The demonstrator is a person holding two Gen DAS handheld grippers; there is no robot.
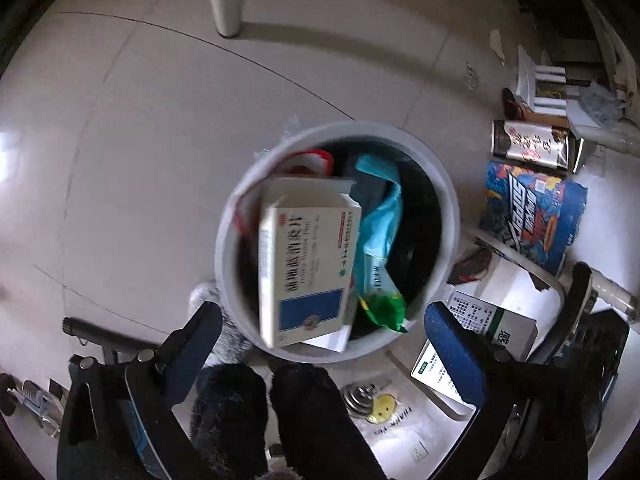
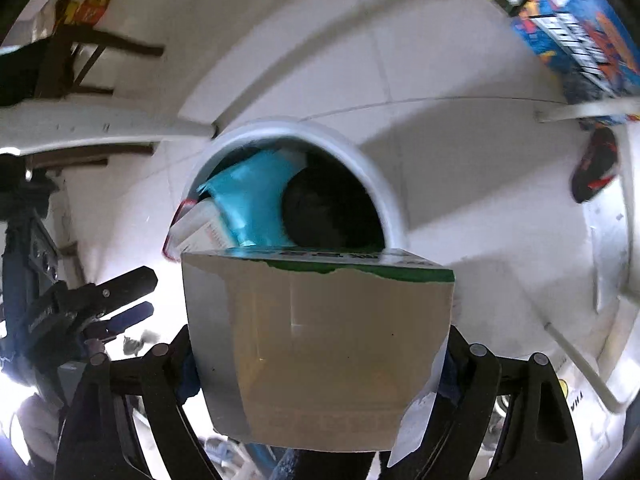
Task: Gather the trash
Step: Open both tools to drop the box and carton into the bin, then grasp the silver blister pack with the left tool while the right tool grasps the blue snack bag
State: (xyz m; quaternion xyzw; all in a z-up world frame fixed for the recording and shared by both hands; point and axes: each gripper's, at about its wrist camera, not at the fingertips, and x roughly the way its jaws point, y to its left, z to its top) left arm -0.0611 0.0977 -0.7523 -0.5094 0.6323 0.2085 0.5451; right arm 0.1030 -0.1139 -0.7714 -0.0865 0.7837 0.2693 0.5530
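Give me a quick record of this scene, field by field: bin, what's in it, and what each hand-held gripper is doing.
bin: round grey bin on the tiled floor
contents: white medicine box, teal bag, red-and-white item at the far rim
left hand-held gripper: open, empty, above the bin's near rim
right hand-held gripper: a cardboard box between its fingers, near the bin
beside the bin: blue printed box

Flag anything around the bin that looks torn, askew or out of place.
The white medicine box sits tilted across the bin mouth, not settled. The box in the right hand-held gripper has a ragged, torn green edge.
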